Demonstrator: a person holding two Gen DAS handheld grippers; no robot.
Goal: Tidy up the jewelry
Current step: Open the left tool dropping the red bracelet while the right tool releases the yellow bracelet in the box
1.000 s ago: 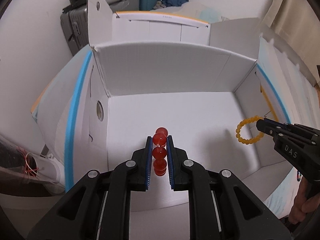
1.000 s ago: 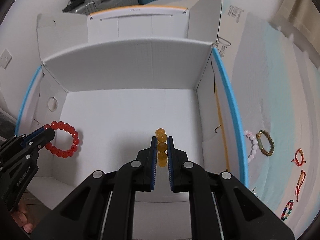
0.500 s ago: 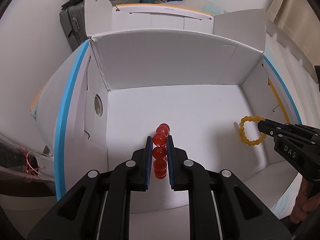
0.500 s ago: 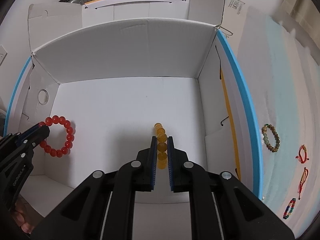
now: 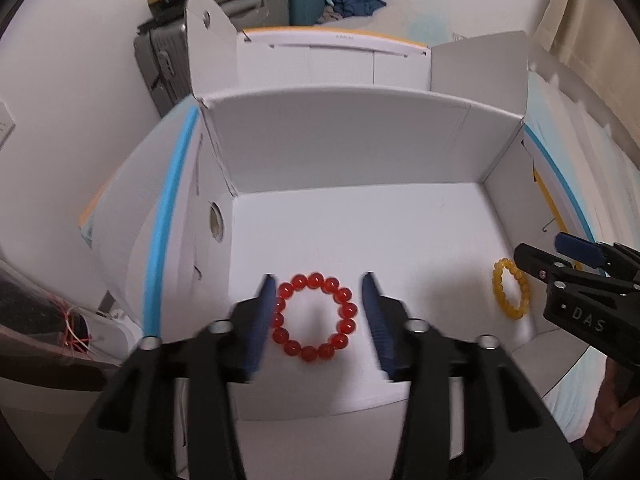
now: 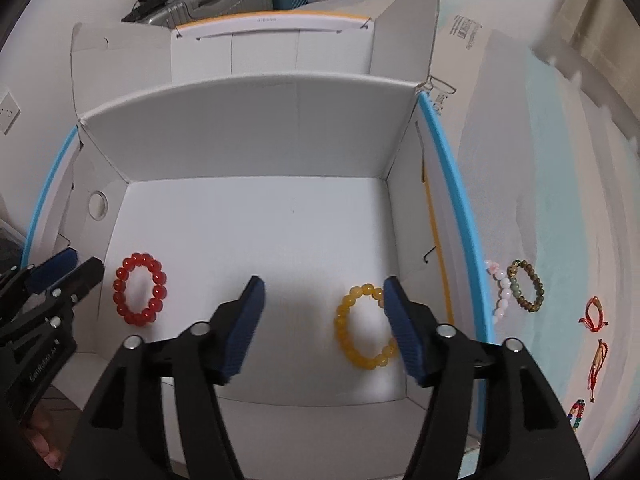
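Left wrist: left gripper (image 5: 319,322) spread wide, released since half a second ago; red bracelet (image 5: 314,317) now flat on box (image 5: 360,152) floor between jaws. Delivery likely done.

Right wrist: right gripper (image 6: 324,326) likewise released; yellow bracelet (image 6: 366,327) lies on floor against right jaw, partly hidden. Outside box, right: bracelets (image 6: 520,288) awaiting; lowest cut off, blurred.

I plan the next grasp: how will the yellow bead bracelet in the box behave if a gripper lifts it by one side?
The yellow bead bracelet is a ring of separate round beads, so it probably sags rather than staying stiff. The beads look glossy, so it may slip.
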